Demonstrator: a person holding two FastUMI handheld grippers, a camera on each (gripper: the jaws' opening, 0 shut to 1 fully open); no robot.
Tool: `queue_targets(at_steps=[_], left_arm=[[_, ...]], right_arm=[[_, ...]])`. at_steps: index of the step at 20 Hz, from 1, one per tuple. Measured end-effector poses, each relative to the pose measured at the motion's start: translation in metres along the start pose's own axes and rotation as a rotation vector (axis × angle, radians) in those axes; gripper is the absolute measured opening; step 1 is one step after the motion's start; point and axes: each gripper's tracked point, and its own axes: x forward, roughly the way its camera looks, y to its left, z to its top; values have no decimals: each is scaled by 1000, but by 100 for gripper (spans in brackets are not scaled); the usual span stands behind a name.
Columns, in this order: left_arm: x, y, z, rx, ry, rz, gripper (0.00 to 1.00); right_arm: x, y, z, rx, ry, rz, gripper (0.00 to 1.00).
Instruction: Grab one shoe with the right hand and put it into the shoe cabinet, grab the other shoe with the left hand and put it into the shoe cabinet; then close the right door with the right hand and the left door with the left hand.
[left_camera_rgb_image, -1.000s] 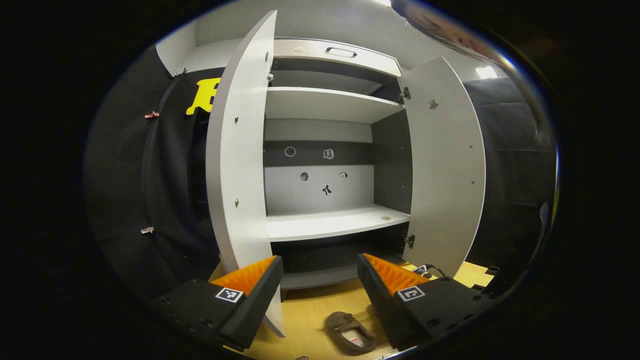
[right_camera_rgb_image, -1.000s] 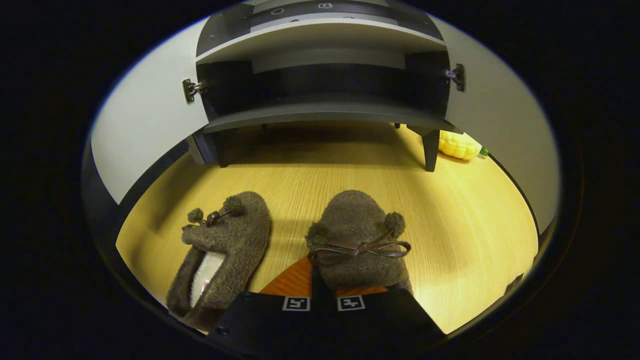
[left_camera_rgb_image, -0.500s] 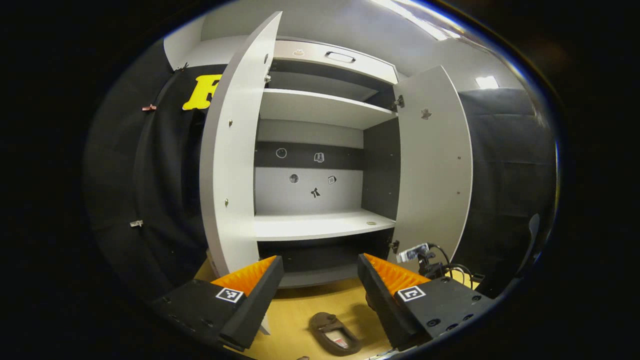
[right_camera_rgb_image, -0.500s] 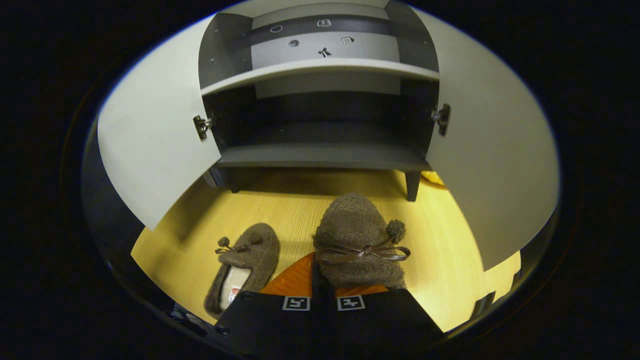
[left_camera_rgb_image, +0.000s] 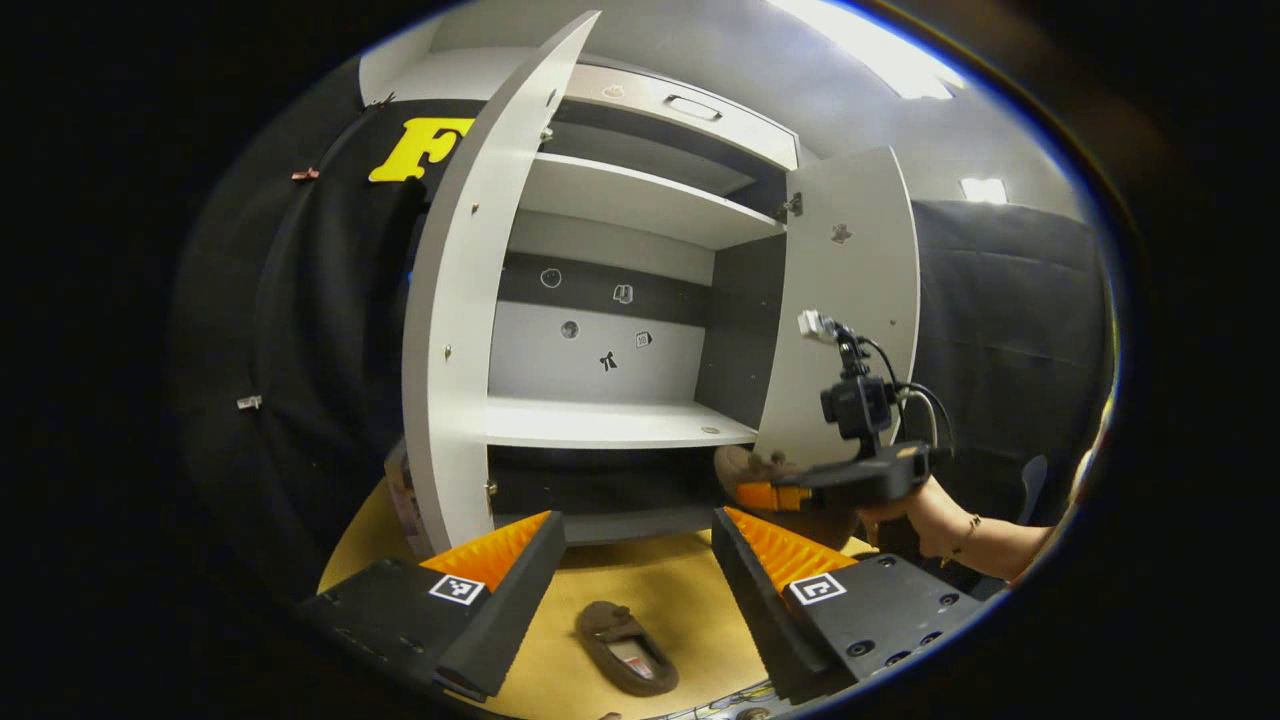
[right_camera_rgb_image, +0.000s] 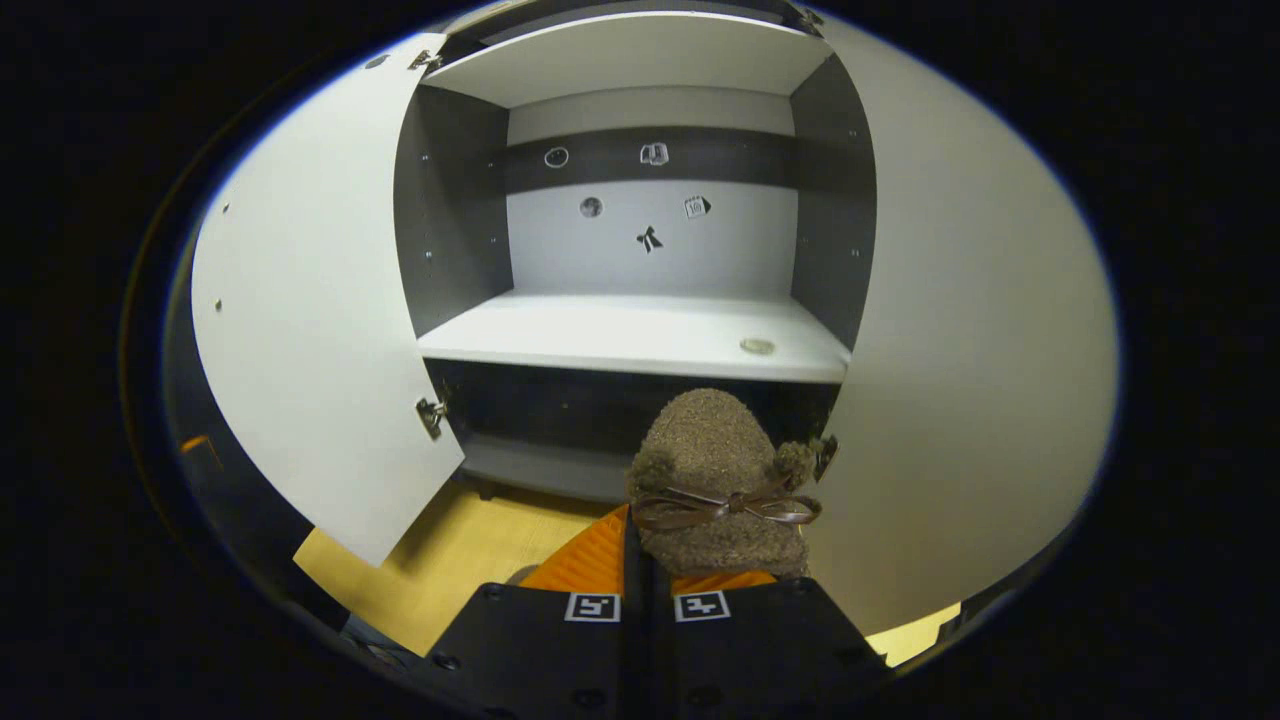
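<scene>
A fuzzy brown slipper with a bow (right_camera_rgb_image: 715, 480) hangs in the air in front of the open shoe cabinet, with my right gripper (right_camera_rgb_image: 637, 535) shut on its rim. Its toe points at the white middle shelf (right_camera_rgb_image: 640, 335) and the dark lower compartment (right_camera_rgb_image: 560, 410). In the left gripper view, that gripper (left_camera_rgb_image: 765, 495) carries the slipper (left_camera_rgb_image: 742, 463) at the cabinet's lower right, by the right door (left_camera_rgb_image: 850, 300). The other slipper (left_camera_rgb_image: 625, 650) lies on the wooden floor below my left gripper (left_camera_rgb_image: 640, 545), which is open and holds nothing. Both doors stand wide open, with the left door (left_camera_rgb_image: 465, 300) jutting out.
A hand and forearm (left_camera_rgb_image: 940, 525) hold the right gripper, with a camera and cables (left_camera_rgb_image: 860, 400) on top. The cabinet has an upper shelf (left_camera_rgb_image: 640, 200) and a drawer with a handle (left_camera_rgb_image: 690, 105). Yellow wood floor (right_camera_rgb_image: 440, 560) lies in front.
The right gripper lifted its slipper off the floor and up to the cabinet's middle shelf height. The left gripper drifted left and stayed open; the other slipper stayed on the floor.
</scene>
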Motion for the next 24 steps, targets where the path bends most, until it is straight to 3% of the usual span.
queue_targets(at_steps=[4, 11, 15, 19, 22, 24], left_arm=[[-7, -1, 3, -17, -1, 5, 94], [-7, -4, 11, 26, -4, 44, 94], [7, -12, 12, 13, 0, 57, 94], [23, -7, 16, -8, 0, 123, 94], [29, 0, 16, -15, 7, 179, 94], [31, 3, 14, -20, 19, 207, 94]], right_arm=[[29, 0, 81, -49, -91, 8, 5], [128, -2, 151, 7, -78, 28, 5], [194, -17, 166, -3, -14, -5, 5], [254, -30, 164, 52, 45, -30, 5], [281, -34, 147, 52, 97, -41, 4], [287, -36, 154, 63, 73, -59, 5]])
